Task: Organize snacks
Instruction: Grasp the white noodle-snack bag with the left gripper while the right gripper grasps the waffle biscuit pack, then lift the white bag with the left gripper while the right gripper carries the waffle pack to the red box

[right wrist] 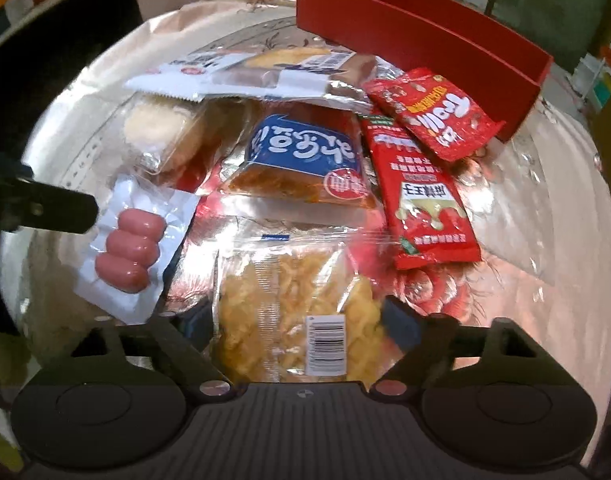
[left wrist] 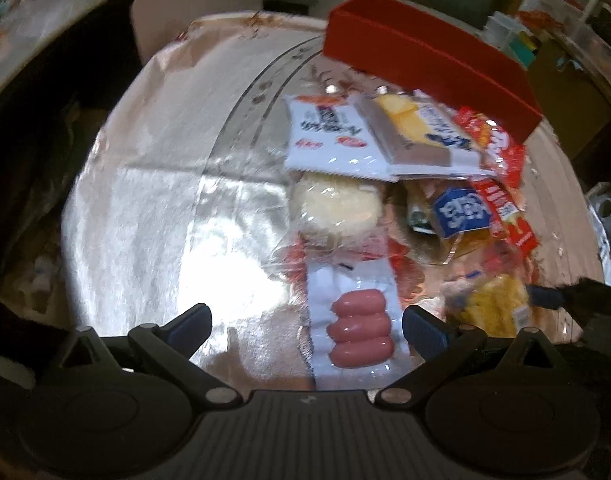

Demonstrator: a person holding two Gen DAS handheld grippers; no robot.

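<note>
A: Yellow snack bag, lying near the tabletop's near edge, between the right gripper fingers, long axis pointing away toward the red tray?

B: Yes; half-closed around it, contact unclear. Left gripper spread wide, straddling the sausage pack.

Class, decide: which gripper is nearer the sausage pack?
Left. The left gripper has its open jaws either side of the sausage pack; the right gripper straddles the yellow snack bag beside it.
</note>
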